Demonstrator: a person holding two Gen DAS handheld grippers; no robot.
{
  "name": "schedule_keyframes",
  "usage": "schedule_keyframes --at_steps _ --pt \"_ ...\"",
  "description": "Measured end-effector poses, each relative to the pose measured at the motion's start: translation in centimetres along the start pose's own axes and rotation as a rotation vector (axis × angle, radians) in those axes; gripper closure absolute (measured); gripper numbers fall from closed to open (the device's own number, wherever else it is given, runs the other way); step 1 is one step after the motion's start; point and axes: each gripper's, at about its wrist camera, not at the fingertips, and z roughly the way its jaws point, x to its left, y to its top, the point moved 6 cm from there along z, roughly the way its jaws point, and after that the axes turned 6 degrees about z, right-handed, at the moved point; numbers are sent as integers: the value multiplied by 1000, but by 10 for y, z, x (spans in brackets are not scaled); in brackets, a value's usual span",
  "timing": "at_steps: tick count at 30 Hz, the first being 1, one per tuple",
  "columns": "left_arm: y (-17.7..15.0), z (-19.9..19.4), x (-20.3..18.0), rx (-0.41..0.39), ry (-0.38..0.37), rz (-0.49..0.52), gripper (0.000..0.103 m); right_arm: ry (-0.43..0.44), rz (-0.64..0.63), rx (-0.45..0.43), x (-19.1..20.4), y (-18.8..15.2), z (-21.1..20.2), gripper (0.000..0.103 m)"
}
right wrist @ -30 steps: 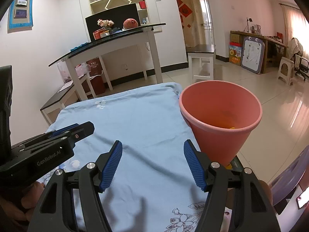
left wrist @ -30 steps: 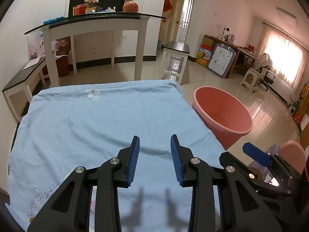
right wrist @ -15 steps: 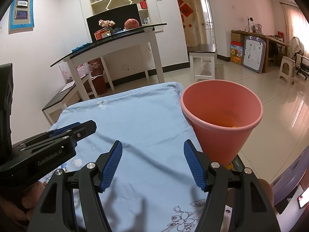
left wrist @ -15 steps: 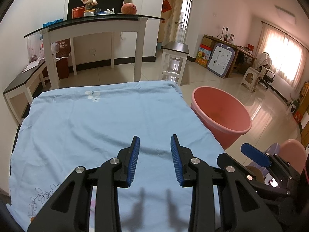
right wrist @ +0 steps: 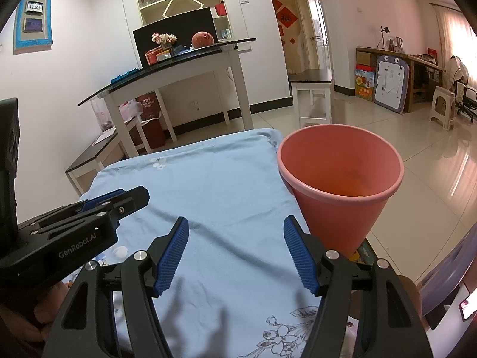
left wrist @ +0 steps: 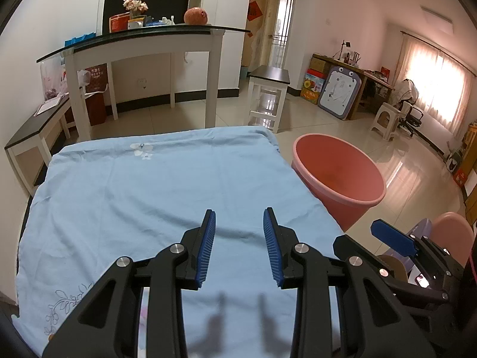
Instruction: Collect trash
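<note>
A salmon-pink waste bin [left wrist: 340,185] stands on the floor against the right edge of the table; in the right wrist view the bin [right wrist: 334,208] shows something small and orange at its bottom. My left gripper [left wrist: 239,223] hovers open over the light blue tablecloth [left wrist: 149,185] with nothing between its blue pads. My right gripper [right wrist: 236,229] is open wider, also with nothing between its pads, just left of the bin. A small white scrap [right wrist: 120,250] lies on the cloth under the left gripper's body [right wrist: 89,217]. Tiny orange bits [right wrist: 350,325] lie near the front edge.
Beyond the table stand a white glass-topped console [left wrist: 143,44], a low dark bench [left wrist: 35,125] at the left and a small white side table [left wrist: 268,95]. Tiled floor stretches to the right. A purple chair [right wrist: 447,283] sits close at the right.
</note>
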Motion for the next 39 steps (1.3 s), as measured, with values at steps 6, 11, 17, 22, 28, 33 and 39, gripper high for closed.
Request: schedule_keyframes --at_steps 6,11,17,22,28,33,39 --pt "0 0 0 -1 0 2 69 0 0 0 -1 0 0 37" --pt "0 1 -2 4 1 7 69 0 2 2 -1 -1 -1 37" --pt "0 2 -3 5 0 10 69 0 6 6 -1 -1 -4 37" --pt "-3 4 -10 8 -3 15 69 0 5 9 -1 -1 -3 37" --pt "-4 3 -12 8 -2 15 69 1 7 9 0 -2 -4 37" --pt "-6 5 -15 10 -4 16 69 0 9 13 -1 -3 0 37" --pt "-10 8 -18 13 -1 16 69 0 9 13 0 -4 1 37"
